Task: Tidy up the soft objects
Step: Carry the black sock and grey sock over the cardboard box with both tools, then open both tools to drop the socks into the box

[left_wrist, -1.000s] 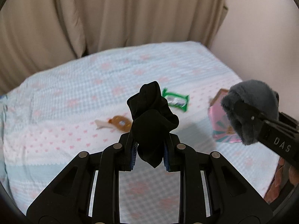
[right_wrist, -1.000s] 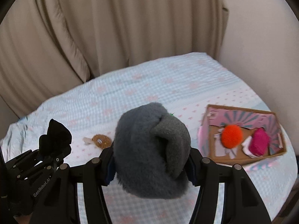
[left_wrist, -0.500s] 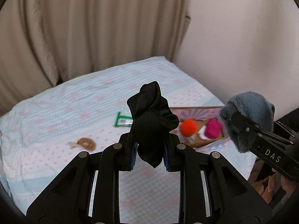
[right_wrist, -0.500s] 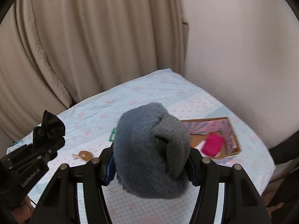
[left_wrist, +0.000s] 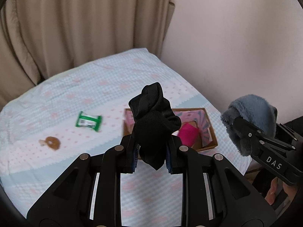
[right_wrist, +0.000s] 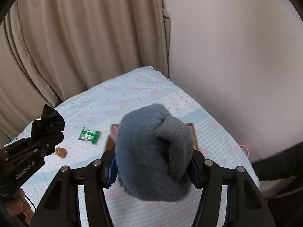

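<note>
My left gripper (left_wrist: 152, 159) is shut on a bunched black cloth (left_wrist: 152, 124) and holds it above the bed. My right gripper (right_wrist: 152, 170) is shut on a fluffy grey plush (right_wrist: 153, 151), also held in the air. The right gripper and plush show at the right of the left wrist view (left_wrist: 251, 123); the left gripper and black cloth show at the left of the right wrist view (right_wrist: 50, 122). A cardboard box with pink lining (left_wrist: 205, 130) lies on the bed beyond both, holding a magenta soft item (left_wrist: 187, 133). The held things hide most of the box.
The bed has a light blue and pink checked cover (left_wrist: 75, 94). A green packet (left_wrist: 88, 121) and a small brown item (left_wrist: 51, 142) lie on it left of the box. Beige curtains (left_wrist: 75, 28) hang behind; a pale wall (left_wrist: 236, 37) stands right.
Both grippers have swung right and pulled back, still holding their loads. The box, packet and brown item now sit further left and look smaller. The orange ball in the box is now hidden.
</note>
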`<state>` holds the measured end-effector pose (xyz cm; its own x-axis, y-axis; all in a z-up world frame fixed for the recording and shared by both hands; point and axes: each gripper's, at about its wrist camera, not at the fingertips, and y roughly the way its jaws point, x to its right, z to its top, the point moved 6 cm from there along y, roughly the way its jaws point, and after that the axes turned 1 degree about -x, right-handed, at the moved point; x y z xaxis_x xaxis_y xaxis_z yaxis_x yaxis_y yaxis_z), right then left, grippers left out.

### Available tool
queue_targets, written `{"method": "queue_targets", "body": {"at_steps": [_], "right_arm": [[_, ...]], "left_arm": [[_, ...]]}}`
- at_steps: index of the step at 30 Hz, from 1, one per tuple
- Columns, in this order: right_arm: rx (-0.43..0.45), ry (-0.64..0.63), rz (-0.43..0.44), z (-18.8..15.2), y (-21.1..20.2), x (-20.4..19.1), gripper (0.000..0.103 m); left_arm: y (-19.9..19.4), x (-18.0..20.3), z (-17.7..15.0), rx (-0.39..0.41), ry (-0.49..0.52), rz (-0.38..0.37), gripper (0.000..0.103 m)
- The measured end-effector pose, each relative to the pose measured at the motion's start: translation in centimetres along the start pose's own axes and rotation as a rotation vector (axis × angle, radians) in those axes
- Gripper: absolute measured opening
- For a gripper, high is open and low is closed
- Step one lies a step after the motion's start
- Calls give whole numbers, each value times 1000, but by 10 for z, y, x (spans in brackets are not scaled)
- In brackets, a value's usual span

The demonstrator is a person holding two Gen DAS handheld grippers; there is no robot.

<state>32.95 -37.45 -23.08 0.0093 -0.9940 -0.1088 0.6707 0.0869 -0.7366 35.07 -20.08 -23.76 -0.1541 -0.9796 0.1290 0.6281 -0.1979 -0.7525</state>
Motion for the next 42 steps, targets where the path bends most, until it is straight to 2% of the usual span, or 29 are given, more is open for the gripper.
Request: {"method": "queue_targets", "body": {"at_steps": [8,15,21,28,34,37,38,39,40,41,42], "right_arm": [[-96,-44,29,4,67,60,56],[-212,-35,82,3,136,86,55],[-322,-32,127,-6,191,93,55],[-397,-36,211,-19,234,85,56],[-470,-22,268,-35,265,73,56],[-498,-7,299,-40,273,67,56],[-495,-3,299,-39,274,66,57],[-493,2,299,-38,275,65,59],[-495,13,308,-37,276,64,66],[-502,35,333,-35,278,62,80],[-505,57,357,-34,279,61,89]], "left_arm": [[81,45,-5,-105,-4,33,20],[154,61,-10,-227,12,57,20],[210,63,-25,-346,-25,55,20],[250,62,-56,-467,14,100,20],[265,58,-70,-523,27,121,20],[264,55,-70,-538,55,158,22],[262,54,-69,-533,56,157,33],[259,54,-68,-528,53,149,62],[256,53,-66,-525,50,138,82],[254,53,-66,-527,48,135,101],[252,51,-65,-525,48,138,103]]}}
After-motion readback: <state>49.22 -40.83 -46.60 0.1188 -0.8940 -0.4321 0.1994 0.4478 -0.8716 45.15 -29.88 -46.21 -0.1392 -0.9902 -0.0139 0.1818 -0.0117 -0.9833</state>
